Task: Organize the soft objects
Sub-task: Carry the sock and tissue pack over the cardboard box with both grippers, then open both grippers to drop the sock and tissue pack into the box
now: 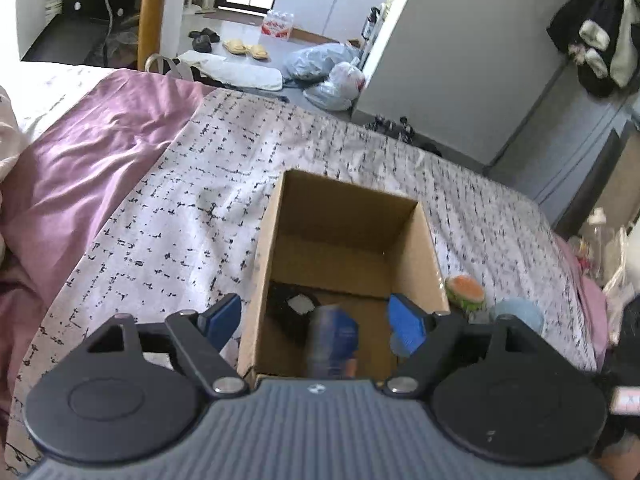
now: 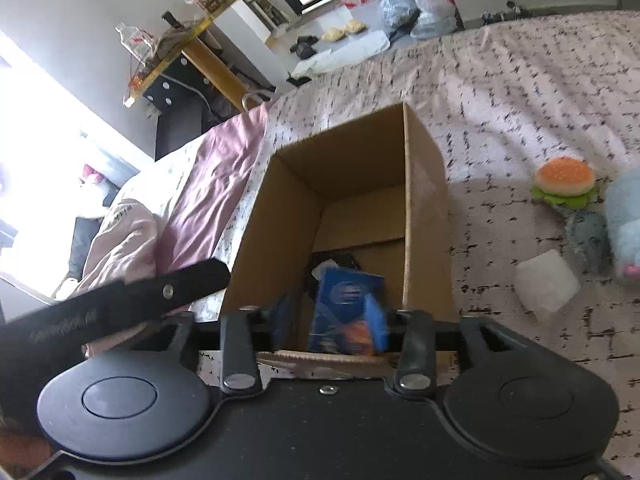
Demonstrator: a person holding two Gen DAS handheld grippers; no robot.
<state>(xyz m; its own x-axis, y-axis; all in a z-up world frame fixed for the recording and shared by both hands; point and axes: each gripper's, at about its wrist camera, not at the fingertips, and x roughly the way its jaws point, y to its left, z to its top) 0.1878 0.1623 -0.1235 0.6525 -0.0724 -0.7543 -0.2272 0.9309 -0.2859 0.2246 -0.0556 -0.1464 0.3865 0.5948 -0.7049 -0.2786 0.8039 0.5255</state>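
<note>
Blue and blurred, a packet [image 2: 347,312] is dropping into the box [image 2: 424,200], the landmark here; it is sitting low against the box's near wall, just above the floor, with a dark soft thing [image 1: 290,308] lying beside it on the floor.

The left gripper [image 1: 316,320] is hovering over the box's near edge with its jaws wide apart, one finger outside the left wall and one inside the right, nothing pressed between them. The right gripper [image 2: 332,320] is hovering at the same near edge, jaws parted; the packet is showing between its fingers, but they are not visibly pressing on it, so I am judging it released.

The step in hand looks like the drop-off of one item. The next move, as I read it, is calling for a swing to the box's right, where the remaining soft things are lying on the bed [image 2: 520,92].

Counting: one box, two things inside it; right of the box, one burger toy [image 2: 565,178], one pale blue plush [image 2: 624,224], one white block [image 2: 546,280], one grey fuzzy piece [image 2: 588,236].
</note>
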